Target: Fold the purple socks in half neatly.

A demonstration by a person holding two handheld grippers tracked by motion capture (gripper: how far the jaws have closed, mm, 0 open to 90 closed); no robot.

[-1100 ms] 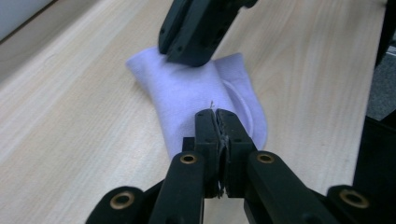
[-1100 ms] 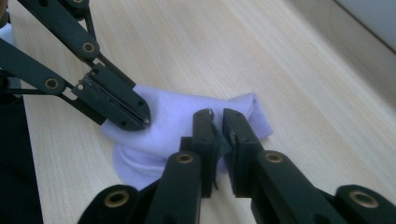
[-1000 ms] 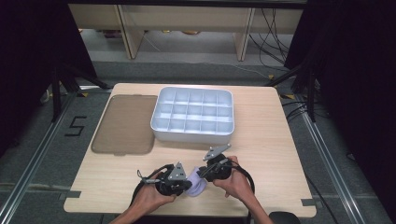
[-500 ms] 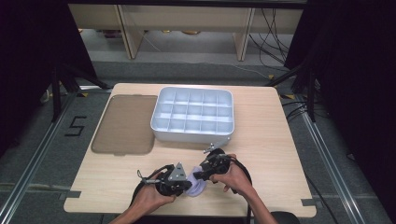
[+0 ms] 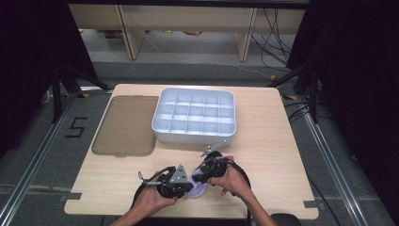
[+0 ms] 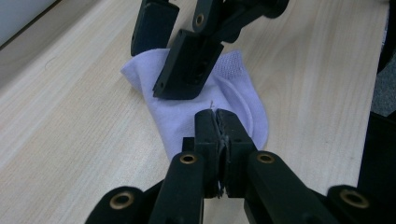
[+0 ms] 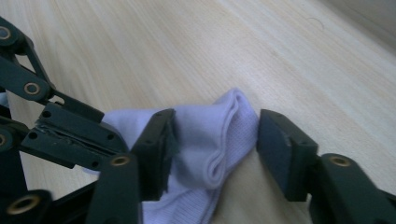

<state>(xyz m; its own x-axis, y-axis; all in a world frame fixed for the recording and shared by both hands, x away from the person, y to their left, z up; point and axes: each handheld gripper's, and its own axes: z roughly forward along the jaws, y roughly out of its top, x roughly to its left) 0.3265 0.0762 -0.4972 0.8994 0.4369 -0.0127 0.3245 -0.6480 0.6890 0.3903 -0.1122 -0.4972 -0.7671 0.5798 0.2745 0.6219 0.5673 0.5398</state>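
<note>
A small pale-lilac sock (image 6: 210, 112) lies flat on the table (image 5: 263, 141), near the front edge, between the person's two hands. The left gripper (image 6: 217, 122) has its jaws pressed together on a fold of the sock at the end nearer the person. It is a thin pinch, with only a little cloth between the pads. The right gripper (image 7: 212, 140) stands over the other end, at the ribbed cuff (image 7: 233, 121); its jaws are spread, one on each side of the cuff, and not yet closed on it.

The step in hand seems to be the taking of the cuff end, so that the sock can be folded or lifted with both ends held. To do it well, I think the right jaws should go low, almost to the wood, and close on both layers of the cuff — not only the top one. The left pinch should stay firm and not pull, otherwise the cloth slides away.

Farther back stand a white compartment tray (image 5: 194, 115) and a brown lid (image 5: 123, 125), well apart from the sock.
</note>
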